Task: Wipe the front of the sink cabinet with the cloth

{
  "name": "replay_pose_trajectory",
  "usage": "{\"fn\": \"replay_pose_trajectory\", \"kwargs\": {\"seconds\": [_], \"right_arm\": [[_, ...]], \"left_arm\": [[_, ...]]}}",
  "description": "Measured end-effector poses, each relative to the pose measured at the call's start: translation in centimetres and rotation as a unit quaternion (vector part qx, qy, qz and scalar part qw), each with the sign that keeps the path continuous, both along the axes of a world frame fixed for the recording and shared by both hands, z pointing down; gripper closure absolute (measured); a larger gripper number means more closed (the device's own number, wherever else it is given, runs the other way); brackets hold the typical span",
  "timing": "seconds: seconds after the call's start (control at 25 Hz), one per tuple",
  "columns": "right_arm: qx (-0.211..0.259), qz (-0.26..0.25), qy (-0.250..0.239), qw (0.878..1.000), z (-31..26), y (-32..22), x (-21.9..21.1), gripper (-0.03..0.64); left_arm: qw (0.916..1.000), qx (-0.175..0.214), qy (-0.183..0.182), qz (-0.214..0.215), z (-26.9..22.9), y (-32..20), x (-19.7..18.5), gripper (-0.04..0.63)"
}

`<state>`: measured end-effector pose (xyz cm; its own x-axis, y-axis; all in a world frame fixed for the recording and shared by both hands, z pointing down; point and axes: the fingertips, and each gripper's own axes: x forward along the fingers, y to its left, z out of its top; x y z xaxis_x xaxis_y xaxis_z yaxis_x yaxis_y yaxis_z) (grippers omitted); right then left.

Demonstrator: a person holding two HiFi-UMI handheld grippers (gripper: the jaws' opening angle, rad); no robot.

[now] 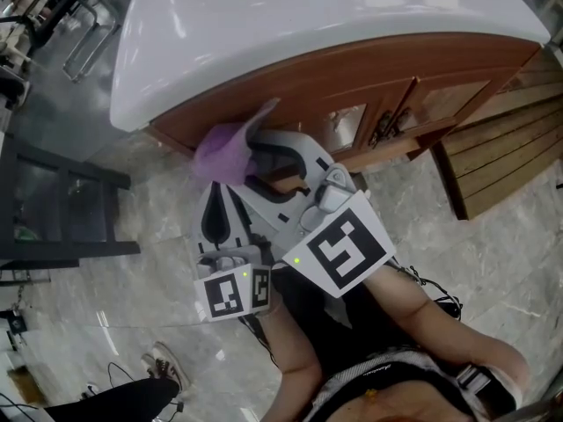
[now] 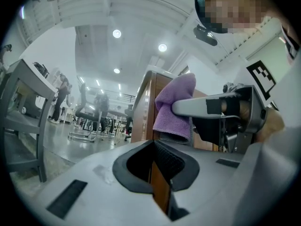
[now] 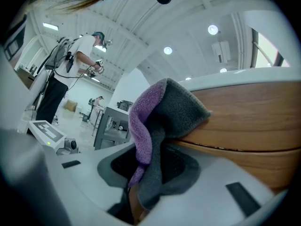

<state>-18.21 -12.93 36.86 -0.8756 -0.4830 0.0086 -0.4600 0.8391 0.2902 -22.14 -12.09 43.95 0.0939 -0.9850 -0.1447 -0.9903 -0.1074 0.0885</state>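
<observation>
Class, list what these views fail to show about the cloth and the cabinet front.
Head view: where the purple cloth meets the brown wooden cabinet front, hidden by the cloth's folds and the right gripper.
Right gripper view: the cabinet's lower part, blocked by that gripper's body; the cloth's pinched end, buried between the jaws.

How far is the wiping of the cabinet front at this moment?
Done: the right gripper is shut on the cloth. In hand: the cloth lies against the top wooden band of the cabinet front, near a corner under the white counter. Left: no wiped patch shows, so the doors probably remain. The left gripper holds nothing.
</observation>
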Motion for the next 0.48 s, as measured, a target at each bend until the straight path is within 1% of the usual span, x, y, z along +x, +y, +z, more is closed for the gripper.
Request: {"fn": "replay_pose_trajectory", "kwargs": {"seconds": [0.12, 0.32, 0.48], "right_arm": [[0.000, 0.003, -0.001, 1.000, -0.1, -0.2, 0.7, 0.451], [-0.004, 0.017, -0.005, 1.000, -0.1, -0.8, 2.4, 0.451], [-0.008, 0.029, -0.004, 1.000, 0.1, -1.1, 3.3, 0.451]], "left_arm": [[1.0000, 0.002, -0.004, 0.002, -0.1, 0.0, 0.3, 0.589], [0.9996, 0.003, -0.024, 0.010, -0.2, -0.3, 1.4, 0.589], [0.9995, 0.000, -0.025, 0.019, 0.0, -0.5, 1.9, 0.589]]}}
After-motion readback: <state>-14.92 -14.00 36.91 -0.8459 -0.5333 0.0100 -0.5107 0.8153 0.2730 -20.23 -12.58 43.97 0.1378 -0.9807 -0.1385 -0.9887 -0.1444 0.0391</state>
